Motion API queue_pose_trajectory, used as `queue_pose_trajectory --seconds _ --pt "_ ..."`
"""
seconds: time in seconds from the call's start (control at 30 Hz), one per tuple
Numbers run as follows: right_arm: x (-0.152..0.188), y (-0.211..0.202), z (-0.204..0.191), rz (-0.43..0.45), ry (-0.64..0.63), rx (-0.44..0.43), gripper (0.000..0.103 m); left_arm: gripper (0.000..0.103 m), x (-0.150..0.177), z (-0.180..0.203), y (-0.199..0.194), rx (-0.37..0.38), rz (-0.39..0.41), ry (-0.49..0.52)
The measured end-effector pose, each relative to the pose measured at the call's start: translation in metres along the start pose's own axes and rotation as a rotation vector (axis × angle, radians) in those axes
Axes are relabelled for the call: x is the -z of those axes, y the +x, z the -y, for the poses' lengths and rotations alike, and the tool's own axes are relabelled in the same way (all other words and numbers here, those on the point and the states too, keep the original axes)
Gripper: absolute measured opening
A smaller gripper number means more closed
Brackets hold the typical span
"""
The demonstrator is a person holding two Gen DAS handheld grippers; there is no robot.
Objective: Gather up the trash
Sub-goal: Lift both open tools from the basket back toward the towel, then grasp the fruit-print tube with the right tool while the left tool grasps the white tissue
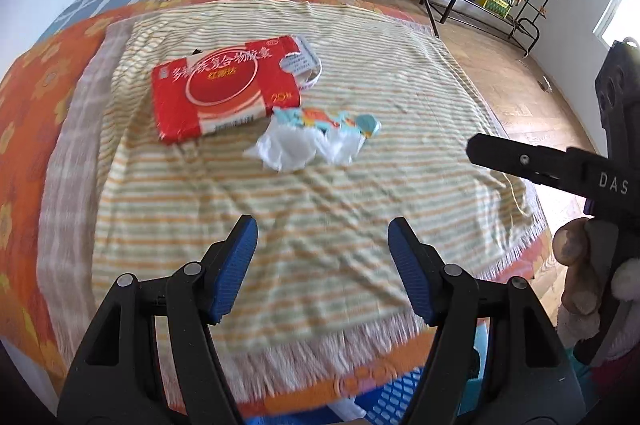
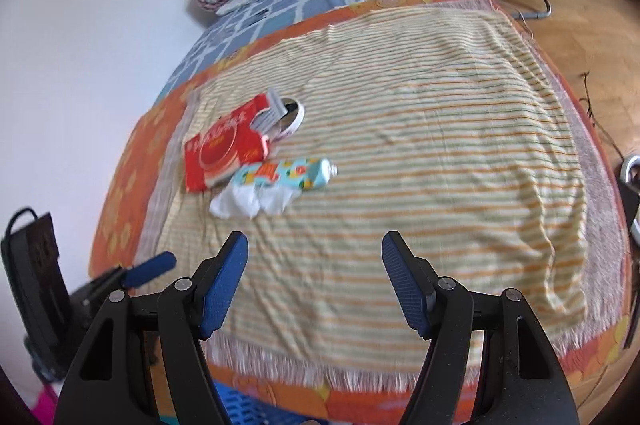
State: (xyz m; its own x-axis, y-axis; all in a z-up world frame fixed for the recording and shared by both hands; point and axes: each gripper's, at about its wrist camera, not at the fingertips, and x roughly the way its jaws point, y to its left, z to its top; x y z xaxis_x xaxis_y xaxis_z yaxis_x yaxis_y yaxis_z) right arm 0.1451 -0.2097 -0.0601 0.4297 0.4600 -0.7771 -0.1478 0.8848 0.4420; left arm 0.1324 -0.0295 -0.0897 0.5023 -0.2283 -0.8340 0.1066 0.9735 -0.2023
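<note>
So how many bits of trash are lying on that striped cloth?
3, bunched together: a red box at the far left, a patterned tube right beside it, and crumpled white paper in front of the tube. Smaller scraps might hide underneath.

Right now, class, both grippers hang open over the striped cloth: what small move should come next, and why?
Probably ease the left gripper forward toward the crumpled white tissue. It is the nearest piece of trash, lying loose ahead of the open fingers, in front of the red box and the squeezed tube. The right gripper holds nothing.
</note>
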Motion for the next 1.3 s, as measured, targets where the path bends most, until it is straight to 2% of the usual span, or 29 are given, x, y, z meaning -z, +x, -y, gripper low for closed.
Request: queue_pose_trajectory --seconds 0.3,0.47,0.6,0.73,0.83,0.9,1.03,1.1,1.13,1.27,1.3 --pt "-0.027 0.036 0.009 -0.022 0.064 -0.008 0.069 0.070 -0.027 -0.011 0.041 -0.031 -0.027 -0.021" --pt "-0.037 0.056 0.014 -0.036 0.099 -0.012 0.069 0.070 -0.037 -0.021 0.056 -0.025 -0.038 -0.055" --pt "-0.043 0.072 0.013 -0.055 0.097 -0.002 0.060 0.069 -0.042 -0.024 0.065 -0.012 -0.044 -0.065" --pt "-0.047 0.085 0.015 -0.067 0.116 0.003 0.057 0.060 -0.043 -0.025 0.071 0.000 -0.053 -0.061" --pt "-0.049 0.094 0.018 -0.081 0.137 0.001 0.048 0.053 -0.043 -0.025 0.075 0.000 -0.059 -0.057" --pt "-0.049 0.100 0.018 -0.086 0.144 0.005 0.045 0.051 -0.043 -0.025 0.076 0.000 -0.061 -0.052" --pt "-0.048 0.104 0.014 -0.088 0.130 0.026 0.041 0.040 -0.042 -0.024 0.077 0.010 -0.065 -0.044" --pt "-0.047 0.105 0.009 -0.089 0.104 0.036 0.027 0.039 -0.041 -0.025 0.077 0.011 -0.062 -0.040" --pt "-0.046 0.106 0.007 -0.095 0.093 0.040 0.022 0.034 -0.041 -0.025 0.078 0.013 -0.063 -0.039" --pt "-0.043 0.108 0.006 -0.086 0.076 0.046 0.018 0.031 -0.039 -0.025 0.078 0.014 -0.068 -0.039" --pt "-0.043 0.106 0.008 -0.079 0.081 0.042 0.017 0.028 -0.039 -0.025 0.077 0.014 -0.067 -0.038"
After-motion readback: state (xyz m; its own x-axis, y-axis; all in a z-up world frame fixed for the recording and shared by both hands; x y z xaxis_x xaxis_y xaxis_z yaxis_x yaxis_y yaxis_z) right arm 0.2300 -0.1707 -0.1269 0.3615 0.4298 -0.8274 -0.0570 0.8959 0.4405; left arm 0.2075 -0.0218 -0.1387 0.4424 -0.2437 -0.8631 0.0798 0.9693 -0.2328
